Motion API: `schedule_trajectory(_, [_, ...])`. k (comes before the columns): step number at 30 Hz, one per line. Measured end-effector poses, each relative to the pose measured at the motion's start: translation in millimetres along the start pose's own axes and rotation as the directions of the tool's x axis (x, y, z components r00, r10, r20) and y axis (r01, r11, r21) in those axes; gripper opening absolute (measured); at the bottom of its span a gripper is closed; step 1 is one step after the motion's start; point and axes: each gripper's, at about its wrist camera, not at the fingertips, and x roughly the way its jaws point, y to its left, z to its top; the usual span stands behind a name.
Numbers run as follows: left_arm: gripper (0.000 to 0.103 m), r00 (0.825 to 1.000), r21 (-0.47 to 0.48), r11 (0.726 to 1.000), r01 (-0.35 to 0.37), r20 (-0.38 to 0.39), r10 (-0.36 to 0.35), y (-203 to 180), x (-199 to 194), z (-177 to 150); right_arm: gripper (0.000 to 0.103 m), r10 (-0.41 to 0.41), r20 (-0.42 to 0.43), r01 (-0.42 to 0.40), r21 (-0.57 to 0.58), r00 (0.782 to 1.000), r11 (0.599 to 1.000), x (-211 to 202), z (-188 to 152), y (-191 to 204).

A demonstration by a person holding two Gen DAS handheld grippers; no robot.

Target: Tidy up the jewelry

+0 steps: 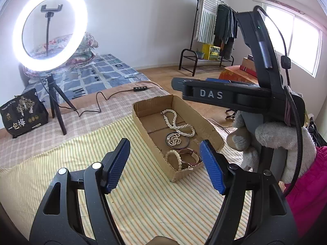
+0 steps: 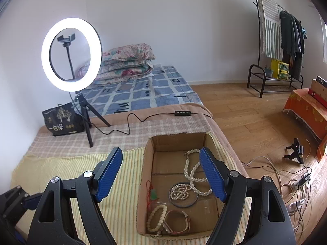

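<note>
Both my wrist cameras look forward and down at the cardboard box (image 1: 177, 134) (image 2: 179, 183) from close above, mine on the left from its left, sharing the ring light (image 1: 49, 28) (image 2: 71, 54) beyond.

A brown box (image 2: 147, 175) is seen on a yellow striped cloth (image 2: 122, 204). White pearls (image 2: 194, 175) are shown at its 1 o'clock. Blue pads (image 1: 118, 163) are borne by black grippers. A blue checked sheet (image 2: 143, 94) is seen at 12 o'clock.

Jewelry (image 2: 190, 175) in box (image 2: 147, 153), ring light (image 2: 71, 54) behind-left.
</note>
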Motion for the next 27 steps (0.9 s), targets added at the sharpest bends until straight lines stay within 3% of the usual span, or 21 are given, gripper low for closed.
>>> schedule_trajectory(10, [0.073, 0.997, 0.003, 0.999, -0.041, 0.066, 0.041, 16.0, -55.7, -3.9, 0.081, -0.058, 0.048, 0.060, -0.022, 0.997, 0.998, -49.4, 0.4, 22.8])
schedule_trajectory(13, [0.083, 0.995, -0.013, 0.999, -0.047, 0.089, 0.048, 22.5, -72.8, -5.5, 0.081, -0.084, 0.067, 0.086, -0.028, 0.994, 0.996, -65.7, -2.2, 32.0])
schedule_trajectory(18, [0.086, 0.988, -0.030, 0.997, -0.074, 0.132, 0.077, 33.4, -98.1, -6.8, 0.082, -0.089, 0.101, 0.094, -0.042, 0.991, 0.995, -88.2, -9.2, 45.6])
schedule_trajectory(22, [0.097, 0.981, -0.044, 0.994, -0.097, 0.164, 0.103, 40.8, -113.0, -7.3, 0.083, -0.099, 0.128, 0.106, -0.049, 0.987, 0.993, -105.2, -15.0, 54.7])
schedule_trajectory(27, [0.099, 0.975, -0.055, 0.991, -0.119, 0.180, 0.127, 47.4, -125.7, -7.4, 0.085, -0.108, 0.148, 0.114, -0.038, 0.983, 0.993, -116.6, -22.0, 58.5])
